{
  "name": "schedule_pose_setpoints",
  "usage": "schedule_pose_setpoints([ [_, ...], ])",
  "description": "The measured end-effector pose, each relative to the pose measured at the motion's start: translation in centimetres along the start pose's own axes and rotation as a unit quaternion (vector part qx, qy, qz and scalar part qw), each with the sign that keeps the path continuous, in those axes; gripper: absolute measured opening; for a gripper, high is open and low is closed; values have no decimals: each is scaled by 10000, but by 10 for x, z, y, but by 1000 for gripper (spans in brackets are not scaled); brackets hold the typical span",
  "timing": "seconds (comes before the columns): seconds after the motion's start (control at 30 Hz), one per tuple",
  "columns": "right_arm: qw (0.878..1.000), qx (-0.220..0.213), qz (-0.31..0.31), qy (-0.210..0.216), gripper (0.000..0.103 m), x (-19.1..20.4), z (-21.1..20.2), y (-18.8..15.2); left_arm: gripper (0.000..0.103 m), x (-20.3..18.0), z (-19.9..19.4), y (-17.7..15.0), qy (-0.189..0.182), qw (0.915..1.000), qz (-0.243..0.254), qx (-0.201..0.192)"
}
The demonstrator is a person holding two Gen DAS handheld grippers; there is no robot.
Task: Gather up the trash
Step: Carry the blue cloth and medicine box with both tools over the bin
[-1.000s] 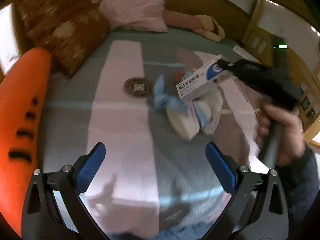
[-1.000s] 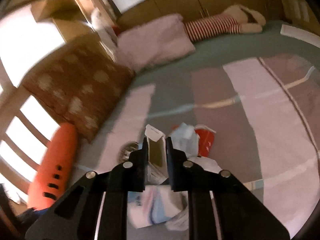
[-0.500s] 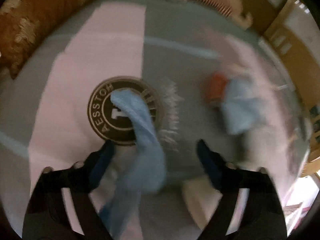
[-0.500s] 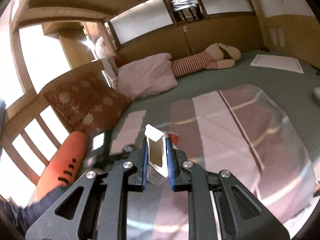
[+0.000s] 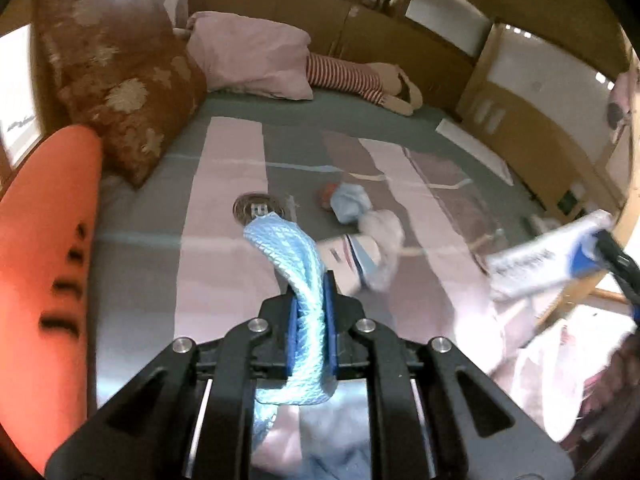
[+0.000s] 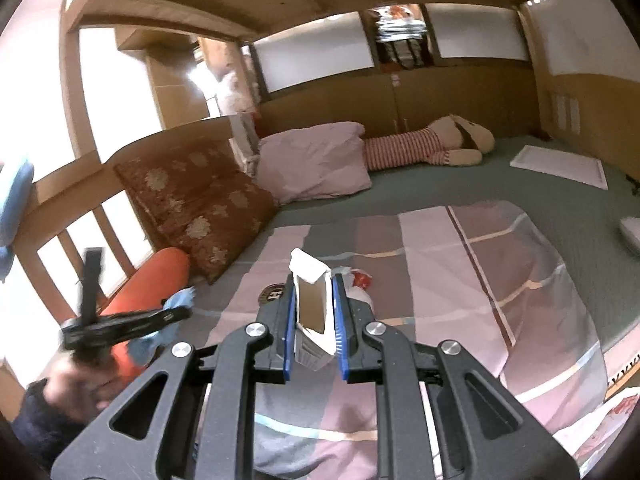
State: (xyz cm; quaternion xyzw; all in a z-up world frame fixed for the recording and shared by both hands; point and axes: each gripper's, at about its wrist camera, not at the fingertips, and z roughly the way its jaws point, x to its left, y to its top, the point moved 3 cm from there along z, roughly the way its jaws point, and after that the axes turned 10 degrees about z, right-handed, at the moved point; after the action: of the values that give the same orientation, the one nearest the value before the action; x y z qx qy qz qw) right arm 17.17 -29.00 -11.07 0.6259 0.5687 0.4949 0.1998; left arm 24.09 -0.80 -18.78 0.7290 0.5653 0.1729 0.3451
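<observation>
1. Left gripper point(image 5: 311, 300) – jaws were wide apart a sec ago, have just snapped together & are now clamped on a light-blue cloth point(image 5: 294, 264), which arches up out of the pads.
2. Cloth was lying on the bedspread point(image 5: 224, 248) w/ the rest of the pile; now it's lifted clear, so one more piece is in hand.
3. Right gripper point(image 6: 313, 312) – no change in grip, clamped on a small white box point(image 6: 310, 300), open end up, carried off to the bed's right edge vs. over the pile before.
4. Left behind mid-bed: round brown disc point(image 5: 258, 209), blue wad point(image 5: 349, 202) beside something red, white crumpled bits point(image 5: 372, 248).
5. Judgement: both hands full – drop-off next, but no bin clearly in view.
</observation>
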Motion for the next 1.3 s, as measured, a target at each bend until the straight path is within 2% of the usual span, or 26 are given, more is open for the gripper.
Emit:
schedule_pose_setpoints([
  [0.1,9999,14,-108,-14,17,9,-4,-12,13,-13,-33,-16,11,10000,9,-71],
  [0.33,9999,116,-69,-36,17,14,-13,-33,13,-24,-57,-31,13,9996,239,-127],
  [0.83,9998,150,-2,-91,17,8,-24,-40,13,-31,-68,-38,-25,9994,318,-155],
  [1.0,9995,-62,-29,-297,17,-8,-52,-33,13,-66,-63,-23,-383,9967,688,-208],
  [1.1,9981,-232,46,-577,17,-30,-82,-26,13,-117,-55,-9,-800,9896,1162,-268],
  [1.17,9954,-385,146,-867,17,-52,-113,-21,13,-160,-50,0,-1162,9809,1525,-335],
  [1.23,9917,-500,241,-1159,18,-73,-143,-18,13,-207,-43,5,-1561,9692,1873,-343],
  [1.3,9843,-620,381,-1606,18,-100,-182,-17,13,-265,-35,4,-2139,9514,2194,-316],
])
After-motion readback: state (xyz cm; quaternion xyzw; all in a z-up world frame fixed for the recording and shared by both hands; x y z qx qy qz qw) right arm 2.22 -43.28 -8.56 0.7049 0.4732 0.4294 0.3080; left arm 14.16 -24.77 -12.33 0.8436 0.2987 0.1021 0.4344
